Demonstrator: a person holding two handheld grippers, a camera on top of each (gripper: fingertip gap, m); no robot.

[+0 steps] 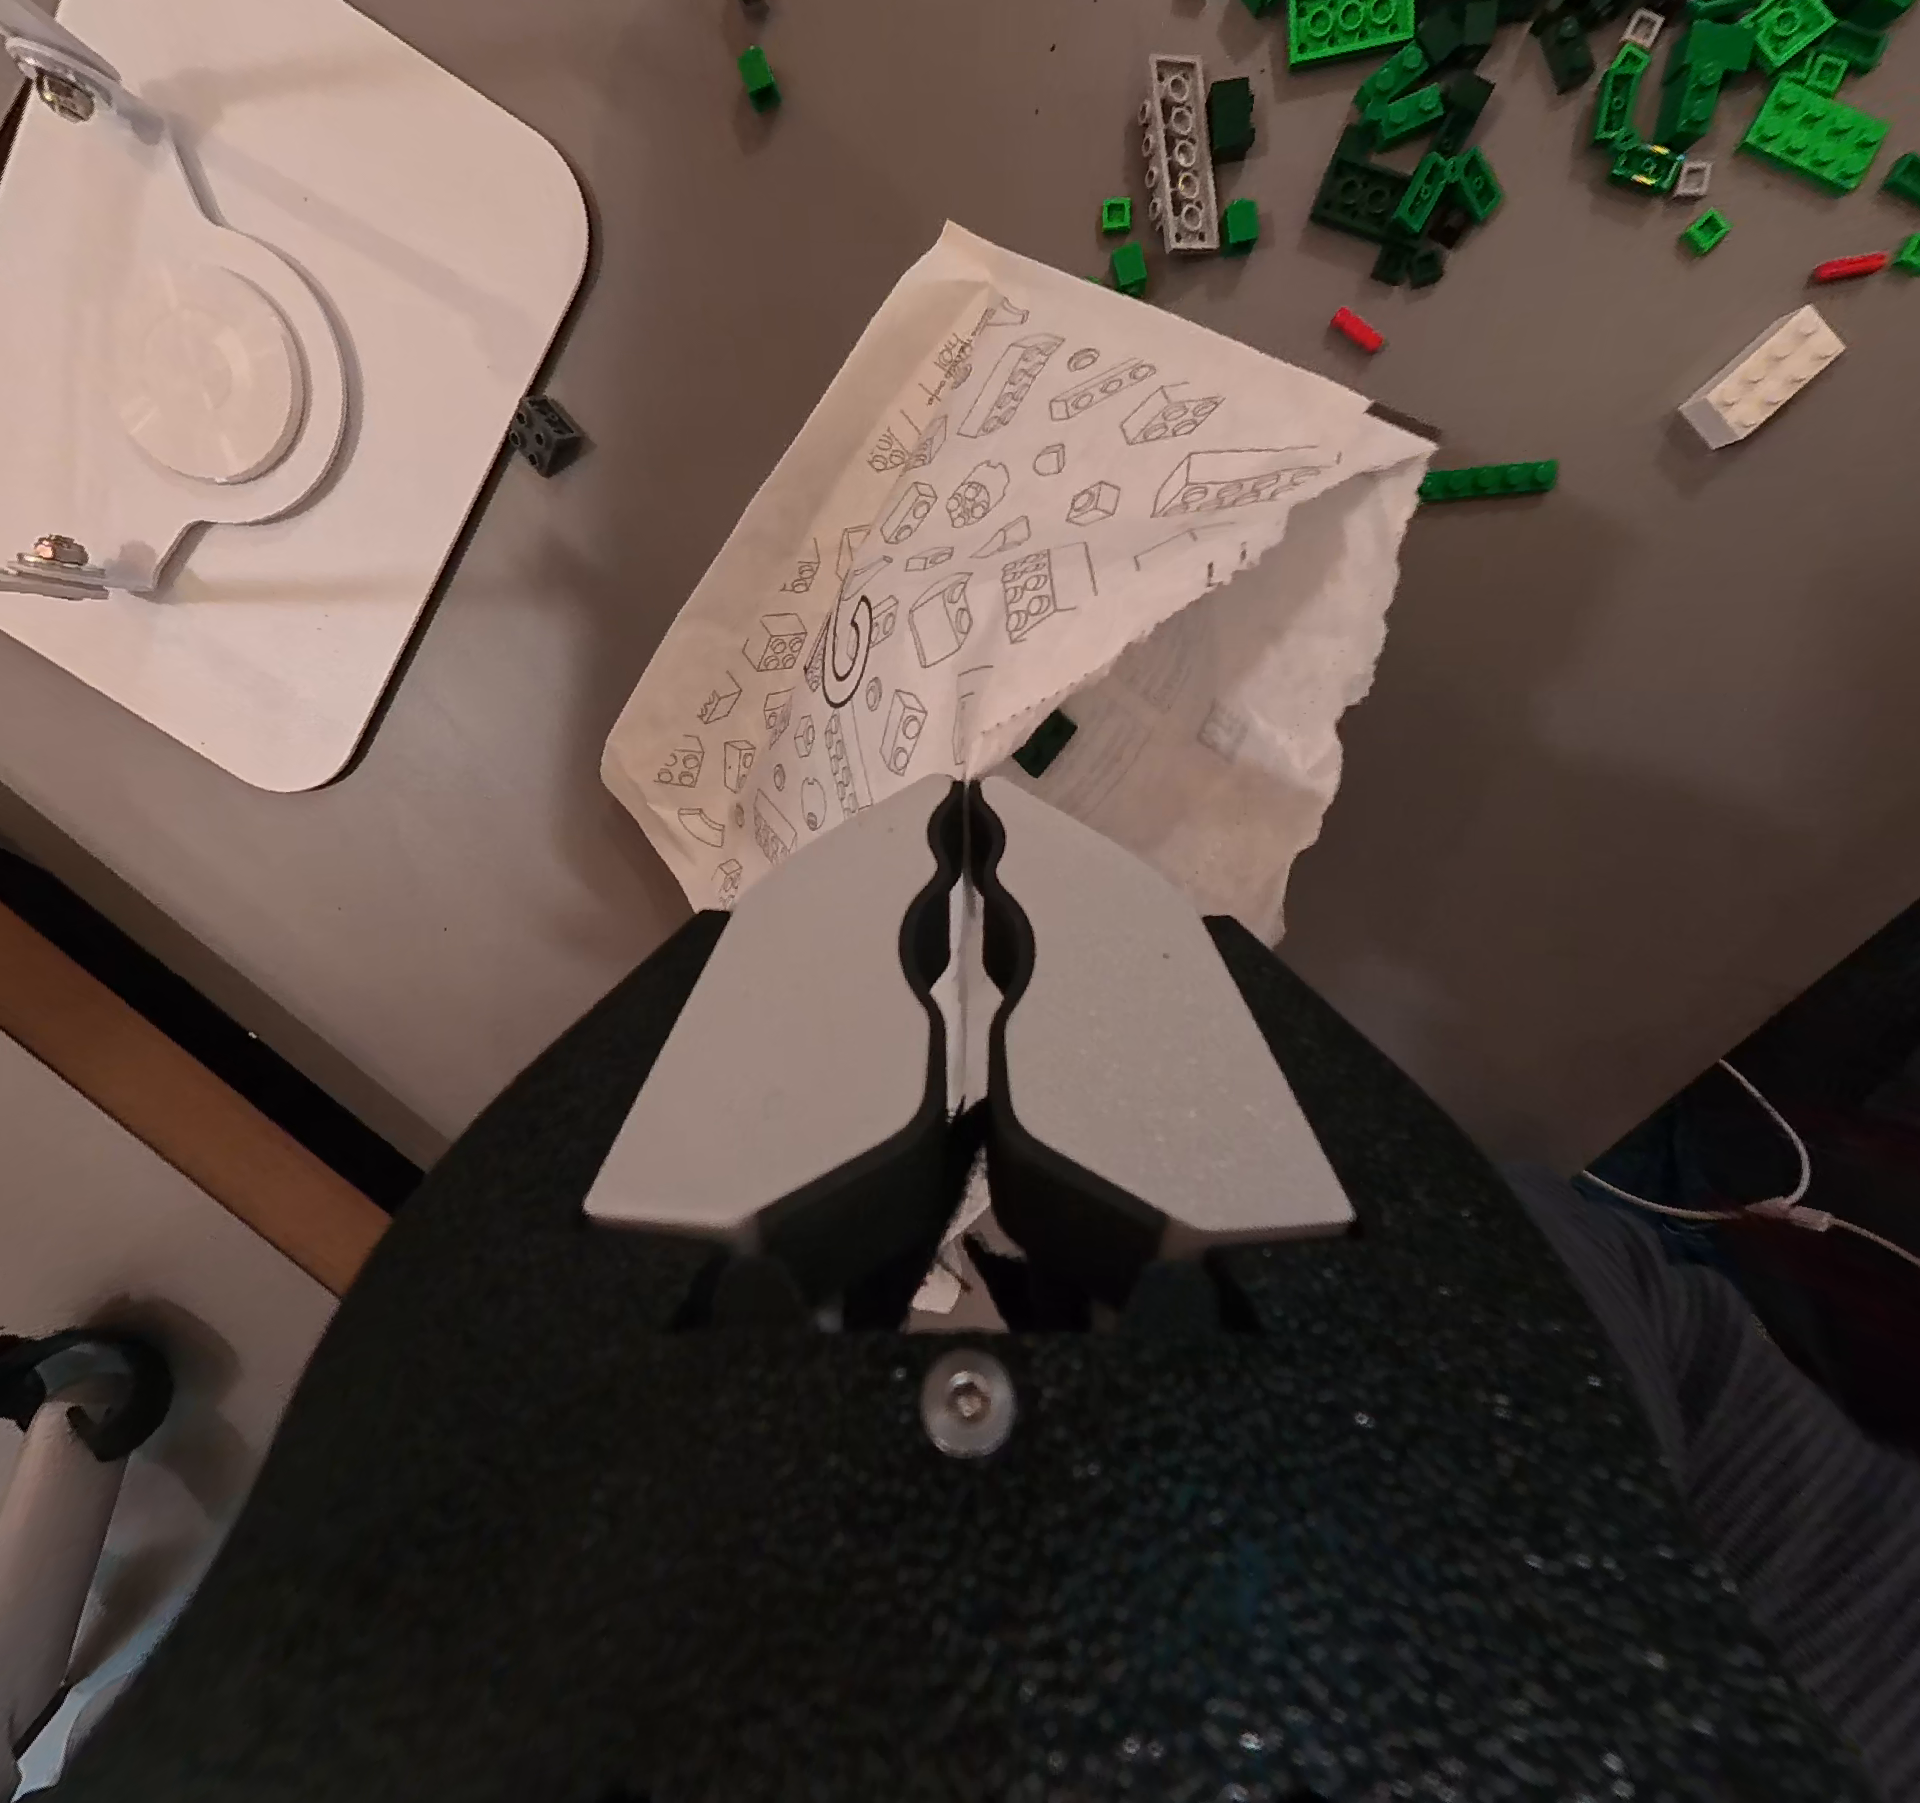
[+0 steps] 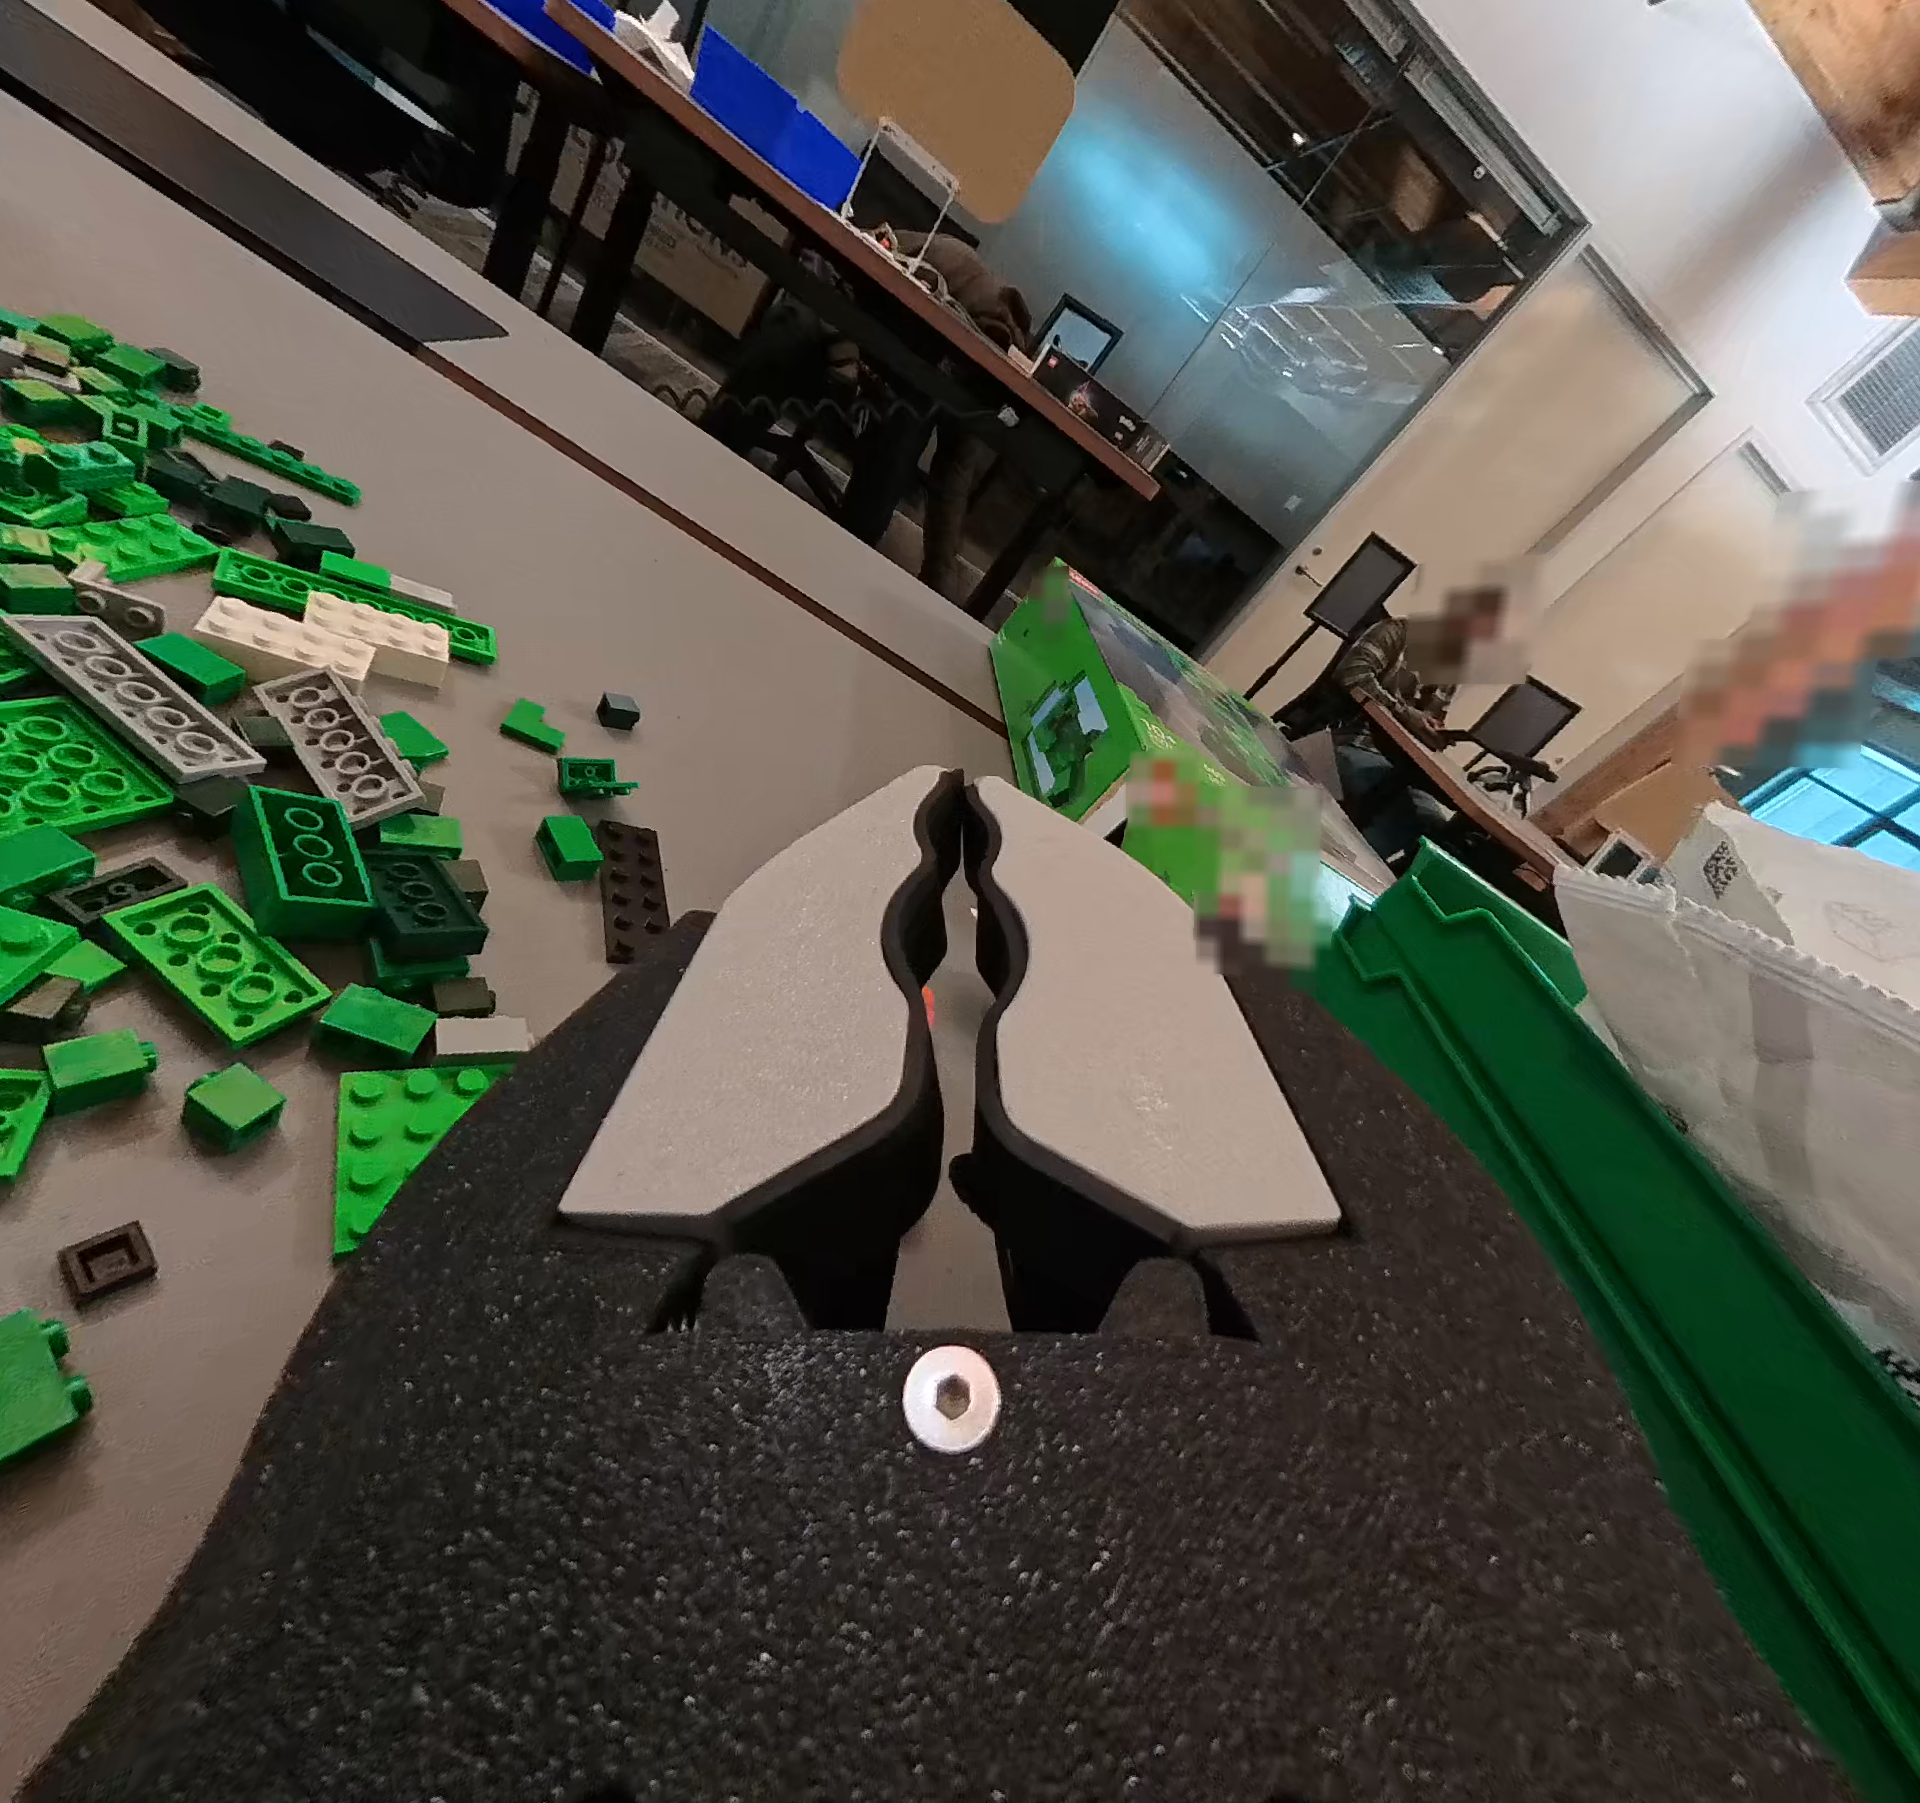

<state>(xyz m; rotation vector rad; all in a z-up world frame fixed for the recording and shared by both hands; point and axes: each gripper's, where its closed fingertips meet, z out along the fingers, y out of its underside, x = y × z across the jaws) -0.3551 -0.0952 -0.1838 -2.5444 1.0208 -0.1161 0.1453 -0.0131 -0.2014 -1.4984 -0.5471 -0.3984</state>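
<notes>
Paper bag (image 1: 935, 548), white with line drawings of bricks printed on it, hangs from the left tongs (image 1: 966, 797), which are clamped on one edge beside its torn mouth. Its long axis runs up and away from the tongs toward the far left, while the ragged open mouth gapes to the right, with a dark green brick (image 1: 1044, 745) showing just inside. The bag hovers over the grey counter (image 1: 623, 247), between a white base plate (image 1: 260, 351) on the left and a scatter of green bricks (image 1: 1558, 39) far right.

The right tongs (image 2: 961, 797) are closed with only a sliver of gap, and I cannot tell whether they grip anything; a small red-orange spot shows between the fingers lower down. They point over the counter past the brick pile (image 2: 208, 818) on their left. A green bin (image 2: 1558, 1182) lies just to their right, beside a white bag edge (image 2: 1766, 1026). The left tongs are plainly nearer the bag.
</notes>
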